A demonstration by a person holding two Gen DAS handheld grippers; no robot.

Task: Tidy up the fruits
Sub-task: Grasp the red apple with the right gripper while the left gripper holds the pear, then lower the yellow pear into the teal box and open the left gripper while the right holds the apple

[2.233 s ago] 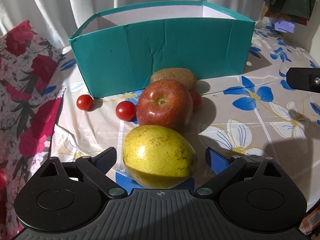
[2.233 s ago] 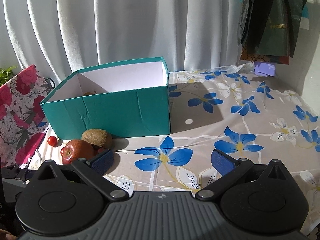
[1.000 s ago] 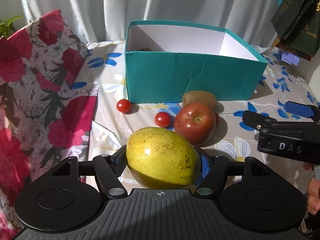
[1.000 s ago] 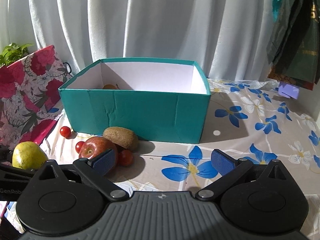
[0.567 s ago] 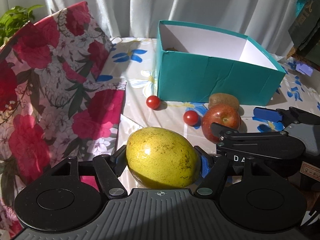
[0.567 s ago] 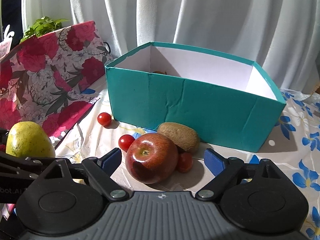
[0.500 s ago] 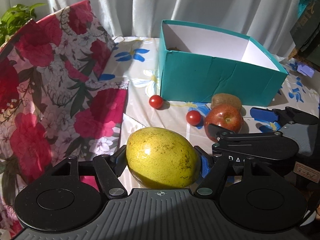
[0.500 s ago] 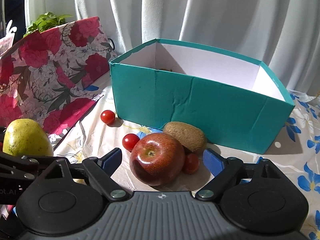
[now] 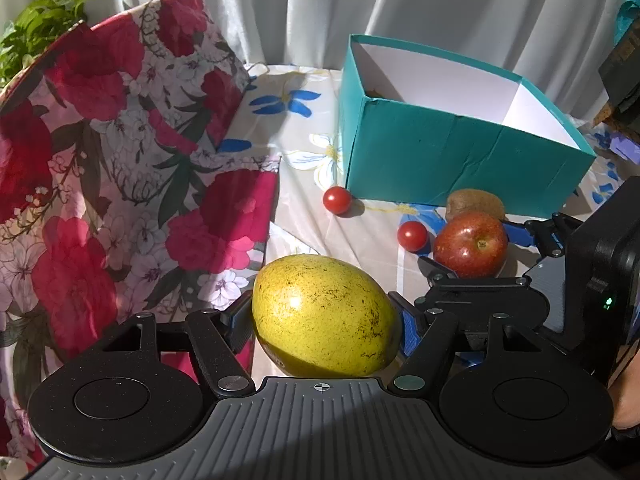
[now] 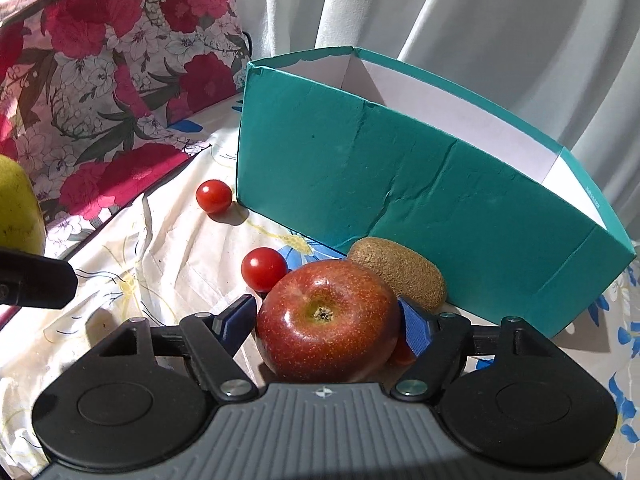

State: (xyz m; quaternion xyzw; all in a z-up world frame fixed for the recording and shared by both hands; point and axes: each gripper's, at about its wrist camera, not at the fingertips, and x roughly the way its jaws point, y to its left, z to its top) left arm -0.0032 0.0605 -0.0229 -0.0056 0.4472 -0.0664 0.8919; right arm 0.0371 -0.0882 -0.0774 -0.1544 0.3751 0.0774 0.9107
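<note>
My left gripper point(image 9: 322, 322) is shut on a yellow mango point(image 9: 324, 316) and holds it above the table, left of the other fruit. My right gripper point(image 10: 326, 320) is shut on a red apple point(image 10: 326, 320) that rests on the tablecloth; the apple also shows in the left wrist view point(image 9: 471, 245). A brown kiwi point(image 10: 398, 277) lies just behind the apple, against the teal box point(image 10: 400, 184). Two cherry tomatoes point(image 10: 264, 269) point(image 10: 213, 196) lie to the left, and a third point(image 10: 402, 354) peeks out by the right finger. The box point(image 9: 448, 152) is open-topped with something brown in its far corner.
A red floral bag point(image 9: 112, 168) stands at the left, with a green plant point(image 9: 36, 28) behind it. White curtains point(image 10: 480, 20) hang behind the table. The flowered tablecloth point(image 9: 304, 160) runs between bag and box. Dark bags point(image 9: 620, 76) hang at far right.
My right gripper has moved forward and its fingers have closed on the apple. My left gripper has kept the mango and drifted a little left and back.
</note>
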